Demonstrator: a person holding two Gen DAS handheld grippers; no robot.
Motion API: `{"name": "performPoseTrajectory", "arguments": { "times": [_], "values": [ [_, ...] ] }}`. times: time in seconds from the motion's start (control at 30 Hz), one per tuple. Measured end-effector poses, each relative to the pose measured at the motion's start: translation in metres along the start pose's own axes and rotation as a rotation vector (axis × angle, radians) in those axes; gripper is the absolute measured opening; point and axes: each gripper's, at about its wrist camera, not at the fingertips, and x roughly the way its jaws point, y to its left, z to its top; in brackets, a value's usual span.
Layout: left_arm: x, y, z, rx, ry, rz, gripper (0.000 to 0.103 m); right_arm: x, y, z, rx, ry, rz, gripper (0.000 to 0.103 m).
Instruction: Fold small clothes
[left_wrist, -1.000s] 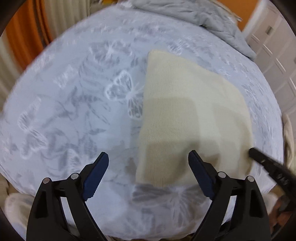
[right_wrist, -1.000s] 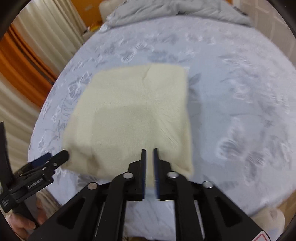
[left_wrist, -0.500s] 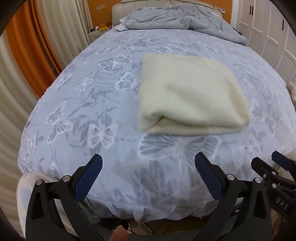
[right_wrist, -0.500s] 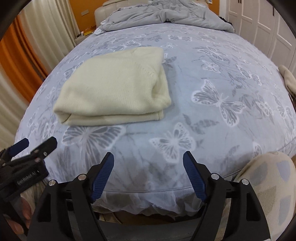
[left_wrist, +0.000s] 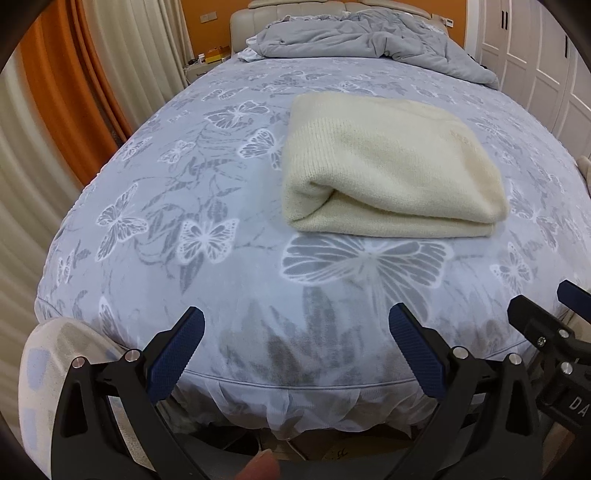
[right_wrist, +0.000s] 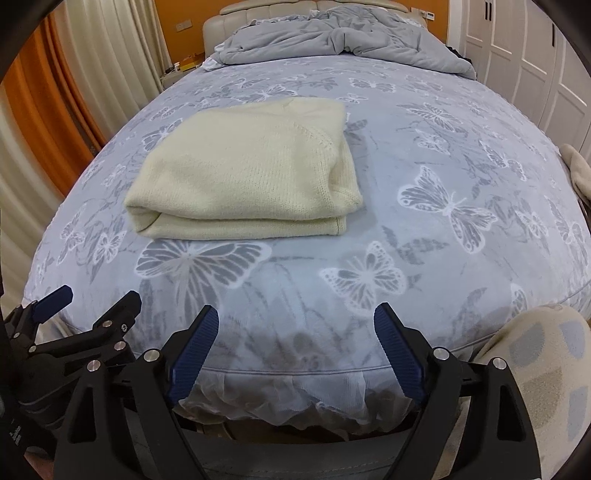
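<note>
Jaws on both grippers are standing wide apart, gripping nothing. Left gripper (left_wrist: 295, 328) is hovering off the foot edge of the bed (left_wrist: 229, 258), short of the sweater (left_wrist: 388, 166), not touching it. Right gripper (right_wrist: 295, 326) is hovering at the same foot edge, also clear of the sweater (right_wrist: 243, 173). Each gripper is showing in the other's view: right one at the far right of the left view (left_wrist: 546, 310), left one at the far left of the right view (right_wrist: 92, 306), both with jaws apart there too.

Sweater, cream knit, is lying folded in a flat stack on the bed's butterfly-print cover, toward the foot half, layered edges facing the grippers, one rounded fold at its left end. Nothing is sitting on it.

Duvet (left_wrist: 369, 37), grey and crumpled, is lying at the head of the bed, well apart from the sweater. Curtains (left_wrist: 48, 129), orange and cream, are hanging left of the bed. Wardrobe (left_wrist: 535, 55), white, is standing right of the bed.
</note>
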Motion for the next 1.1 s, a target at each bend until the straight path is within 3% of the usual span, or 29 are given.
{"name": "performPoseTrajectory", "arguments": {
  "times": [0.83,1.1],
  "values": [
    [0.007,0.003,-0.004,-0.06,0.028,-0.056,0.098,0.004,0.012,-0.007,0.012,0.013,0.011,0.084],
    [0.003,-0.001,-0.006,-0.036,-0.015,-0.005,0.098,0.004,0.015,-0.009,0.009,0.018,0.006,0.084]
  ]
}}
